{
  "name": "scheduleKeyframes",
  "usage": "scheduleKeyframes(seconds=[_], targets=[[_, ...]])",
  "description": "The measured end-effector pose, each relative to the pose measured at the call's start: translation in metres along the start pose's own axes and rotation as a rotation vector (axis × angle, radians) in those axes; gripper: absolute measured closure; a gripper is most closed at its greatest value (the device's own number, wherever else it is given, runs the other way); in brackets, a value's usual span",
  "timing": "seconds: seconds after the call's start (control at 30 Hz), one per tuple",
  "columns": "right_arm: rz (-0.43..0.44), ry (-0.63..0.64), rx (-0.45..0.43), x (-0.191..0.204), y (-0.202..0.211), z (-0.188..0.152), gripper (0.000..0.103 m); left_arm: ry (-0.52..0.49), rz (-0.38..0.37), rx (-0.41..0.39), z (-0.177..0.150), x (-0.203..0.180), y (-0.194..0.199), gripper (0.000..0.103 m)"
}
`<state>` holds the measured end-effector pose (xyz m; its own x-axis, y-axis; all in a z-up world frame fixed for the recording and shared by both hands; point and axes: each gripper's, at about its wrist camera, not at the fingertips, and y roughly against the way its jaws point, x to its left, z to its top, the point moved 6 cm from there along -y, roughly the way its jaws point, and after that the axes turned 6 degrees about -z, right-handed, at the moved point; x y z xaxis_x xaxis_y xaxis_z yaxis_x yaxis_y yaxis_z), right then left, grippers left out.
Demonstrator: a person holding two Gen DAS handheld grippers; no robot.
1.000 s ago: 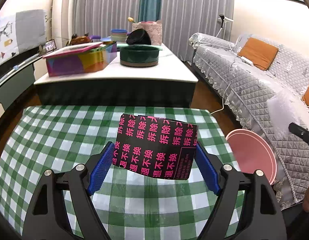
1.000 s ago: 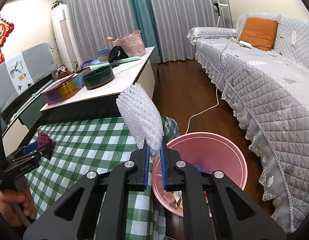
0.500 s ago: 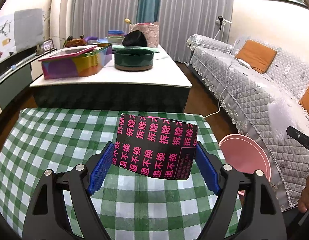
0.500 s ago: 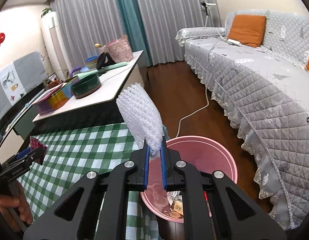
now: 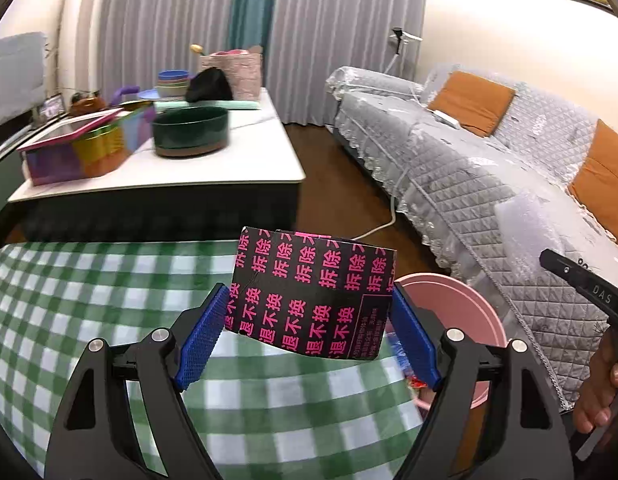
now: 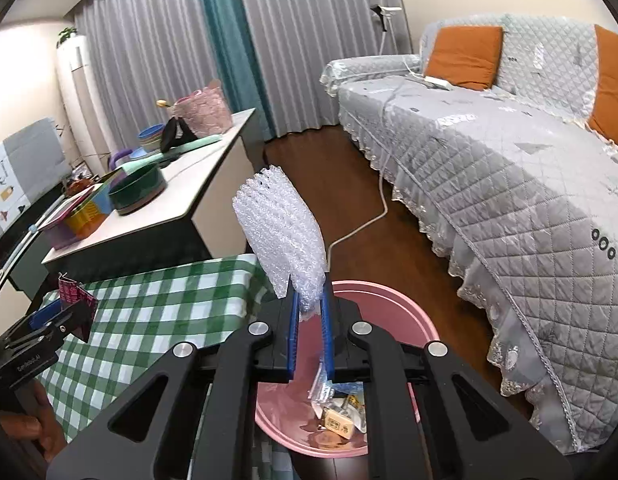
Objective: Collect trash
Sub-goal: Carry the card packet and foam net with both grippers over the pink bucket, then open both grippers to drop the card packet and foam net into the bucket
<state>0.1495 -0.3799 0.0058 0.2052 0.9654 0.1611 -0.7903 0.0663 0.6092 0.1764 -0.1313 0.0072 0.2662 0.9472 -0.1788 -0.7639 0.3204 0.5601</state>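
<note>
Both pieces of trash are in hand and neither is dropped yet. The left gripper (image 5: 309,336) stands wide, its blue pads pressed on the two ends of a black card with pink print (image 5: 313,296), held above the near edge of the table. The right gripper (image 6: 309,334) is nearly closed, pinching the lower end of a sheet of bubble wrap (image 6: 279,232) that stands up from its jaws right over the pink bin (image 6: 393,304). The bin already holds some scraps (small wrappers and a clear bag, as far as the view lets me tell), so part of the collecting looks done. What seems left is to let the wrap fall, then carry the card across to the bin.

The green checked tablecloth (image 5: 89,300) shows no other litter in the part I can see. Beyond it stands a white low table (image 5: 213,168) with a dark green bowl (image 5: 191,130) and a colourful box (image 5: 85,148); a grey quilted sofa (image 6: 509,184) with orange cushions runs along the right, with grey curtains behind.
</note>
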Motion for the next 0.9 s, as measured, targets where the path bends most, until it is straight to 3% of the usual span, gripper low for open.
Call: scheduleKeyframes(seconds=[0.6, 0.8, 0.9], targets=[[-0.081, -0.034, 0.047, -0.042, -0.030, -0.003, 0.093, -0.136, -0.148, 0.059, -0.003, -0.097, -0.081, 0.026], [-0.092, -0.035, 0.059, -0.050, -0.035, -0.006, 0.092, -0.156, -0.175, 0.092, -0.016, -0.111, -0.097, 0.026], [-0.095, -0.030, 0.066, -0.051, -0.037, -0.007, 0.087, -0.160, -0.204, 0.109, -0.021, -0.117, -0.102, 0.025]])
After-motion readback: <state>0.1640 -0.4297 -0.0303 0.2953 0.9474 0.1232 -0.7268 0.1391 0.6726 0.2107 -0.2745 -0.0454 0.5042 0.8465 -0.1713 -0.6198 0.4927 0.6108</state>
